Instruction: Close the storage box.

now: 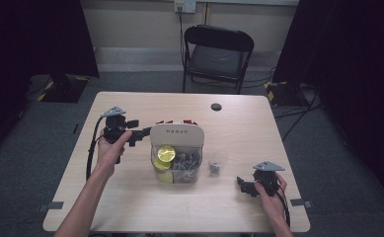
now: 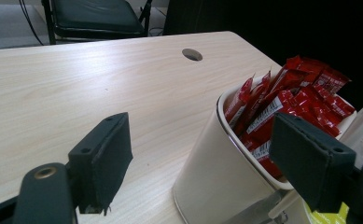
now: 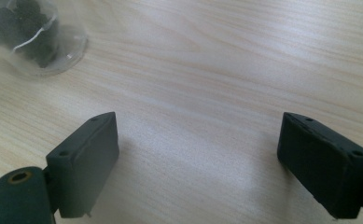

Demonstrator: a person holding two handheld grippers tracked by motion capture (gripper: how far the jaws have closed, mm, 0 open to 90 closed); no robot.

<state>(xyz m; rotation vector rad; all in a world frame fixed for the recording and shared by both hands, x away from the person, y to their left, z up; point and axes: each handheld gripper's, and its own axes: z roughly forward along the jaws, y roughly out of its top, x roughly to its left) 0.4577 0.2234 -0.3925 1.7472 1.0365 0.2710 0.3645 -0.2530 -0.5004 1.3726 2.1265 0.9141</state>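
Where the left gripper [image 1: 139, 134] reaches in from the left side of the table [image 1: 130, 212], its jaws stand wide apart with nothing between them, straddling the near corner of the organizer [image 1: 176, 136]. That organizer sits near the table's middle: a cream tub [image 2: 216, 177] at the back, packed with red sachets [image 2: 286, 102] standing on end, and a clear bin [image 1: 177, 165] at the front holding a yellow-green packet [image 1: 166, 153] and some dark items I can't make out.

The tub looks like stiff, smooth plastic, probably light even when full, so its rounded wall could slip between flat pads. A pinch over the rim, one pad inside and one outside, seems the surer hold. The sachets look thin, soft and light; taking one by its upper edge should do, though its neighbours may lift with it.

Just right of the bin stands a small clear cup [image 1: 214, 165] with dark contents, apart from the organizer; it looks thin-walled and easily crushed or tipped.

Farther right, the right gripper [image 1: 244, 185] rests low by the near edge, jaws released and empty over bare wood, well short of the cup [image 3: 34, 37].
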